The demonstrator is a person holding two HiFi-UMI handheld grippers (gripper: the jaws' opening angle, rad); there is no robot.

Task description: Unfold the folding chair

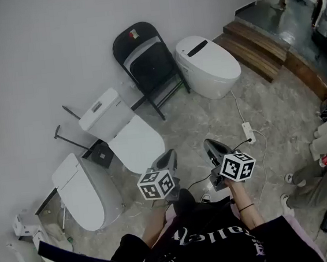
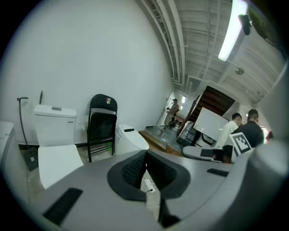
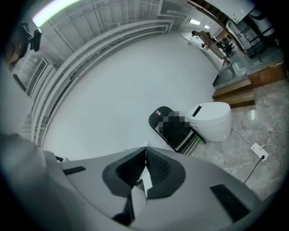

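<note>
Head view: the folding chair (image 1: 148,65) leans folded against the wall at upper centre, between two toilets, likely just stowed there. The left tool (image 1: 165,157) and right tool (image 1: 214,146) sit low at centre, well apart from the chair, probably before any approach.

Left gripper view: its jaws are closed on nothing, with the chair small at mid-left.

Right gripper view: its jaws are closed and empty. A mosaic patch hides the chair's seat, and the hinges are hard to make out.
</note>
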